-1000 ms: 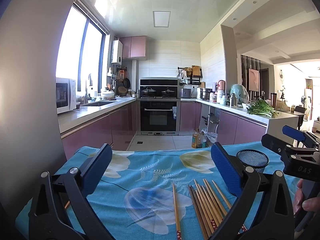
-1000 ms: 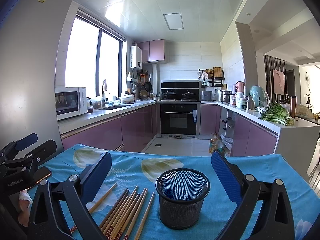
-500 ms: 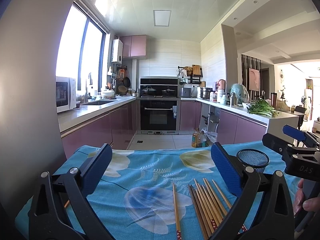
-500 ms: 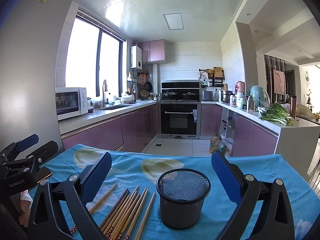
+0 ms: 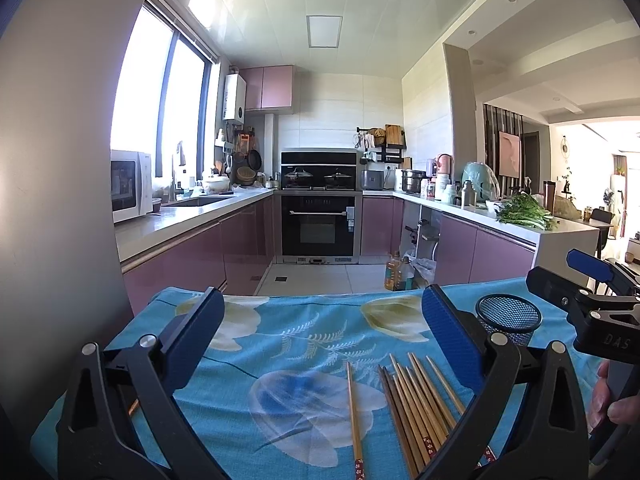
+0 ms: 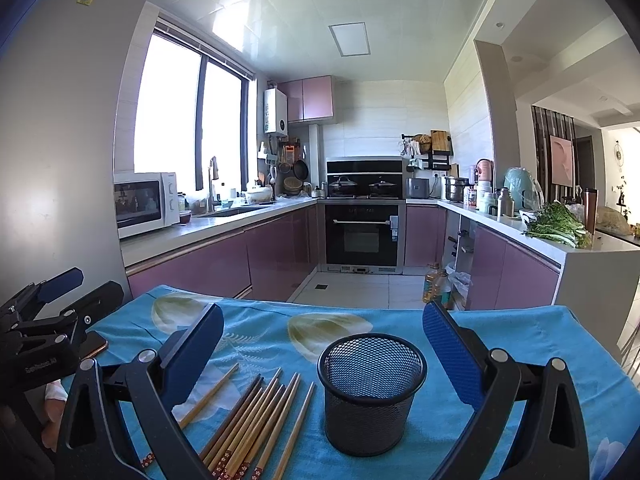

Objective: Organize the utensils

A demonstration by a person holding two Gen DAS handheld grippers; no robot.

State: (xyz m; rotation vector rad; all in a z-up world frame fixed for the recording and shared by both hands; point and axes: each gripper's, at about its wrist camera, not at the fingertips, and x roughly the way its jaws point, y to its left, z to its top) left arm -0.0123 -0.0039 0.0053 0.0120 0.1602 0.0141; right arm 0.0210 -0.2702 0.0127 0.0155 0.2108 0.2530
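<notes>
Several wooden chopsticks (image 5: 416,404) lie side by side on the blue flowered tablecloth (image 5: 304,332), one chopstick (image 5: 353,412) a little apart to their left. They also show in the right wrist view (image 6: 256,420). A black mesh cup (image 6: 370,392) stands upright and looks empty, to the right of the chopsticks; it also shows in the left wrist view (image 5: 508,318). My left gripper (image 5: 320,328) is open and empty above the cloth. My right gripper (image 6: 322,340) is open and empty, the cup between its fingers' line of sight.
A phone (image 6: 93,346) lies on the cloth's left edge. Behind the table are purple kitchen cabinets (image 5: 192,256), an oven (image 5: 320,224) and oil bottles (image 5: 400,276) on the floor. A grey wall (image 5: 52,200) stands close on the left.
</notes>
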